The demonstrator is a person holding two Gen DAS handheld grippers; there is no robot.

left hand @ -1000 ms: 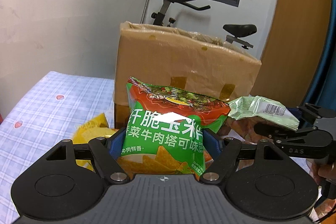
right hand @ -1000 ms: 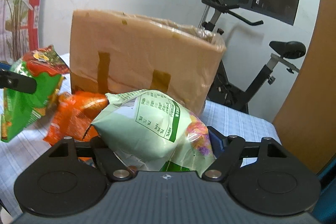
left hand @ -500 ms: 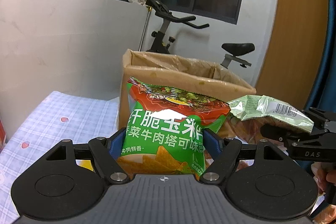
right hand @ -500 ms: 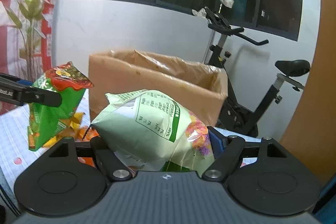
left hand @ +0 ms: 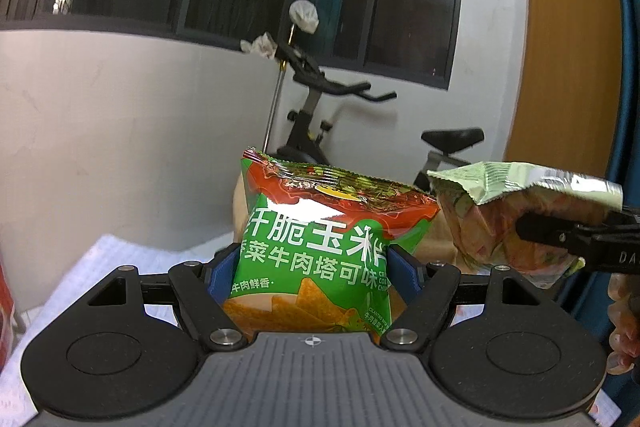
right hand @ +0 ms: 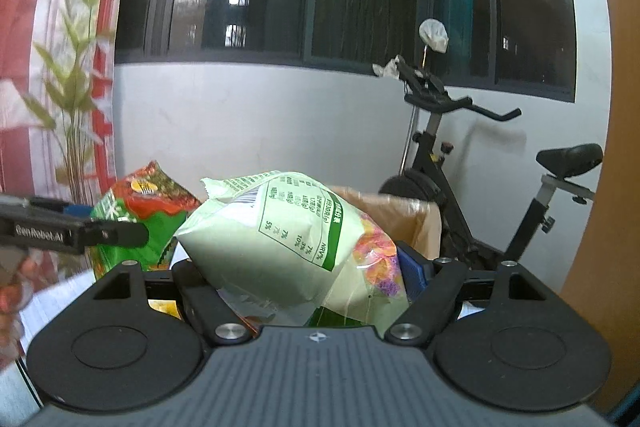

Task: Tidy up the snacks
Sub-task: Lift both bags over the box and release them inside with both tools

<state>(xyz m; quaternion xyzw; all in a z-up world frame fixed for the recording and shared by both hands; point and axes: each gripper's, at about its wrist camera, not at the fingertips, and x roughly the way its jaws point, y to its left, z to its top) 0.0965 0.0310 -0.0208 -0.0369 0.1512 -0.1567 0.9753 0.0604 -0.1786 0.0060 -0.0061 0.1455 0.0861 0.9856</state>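
A green-and-red foil corn-chip bag (left hand: 316,247) is clamped in the left gripper (left hand: 310,273) and a pale-green plastic snack bag (right hand: 288,239) in the right gripper (right hand: 304,279), both held aloft near the brown cardboard box (right hand: 404,223), neither yet deposited.

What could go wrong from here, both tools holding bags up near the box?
1. The left tool pinches the green-and-red corn chip bag low down; the puffy bag might slip or the chips get crushed.
2. The right tool holds the pale green snack bag close beside the other bag; they may collide over the brown cardboard box.
3. The box opening is mostly hidden behind both bags, so a drop could miss.
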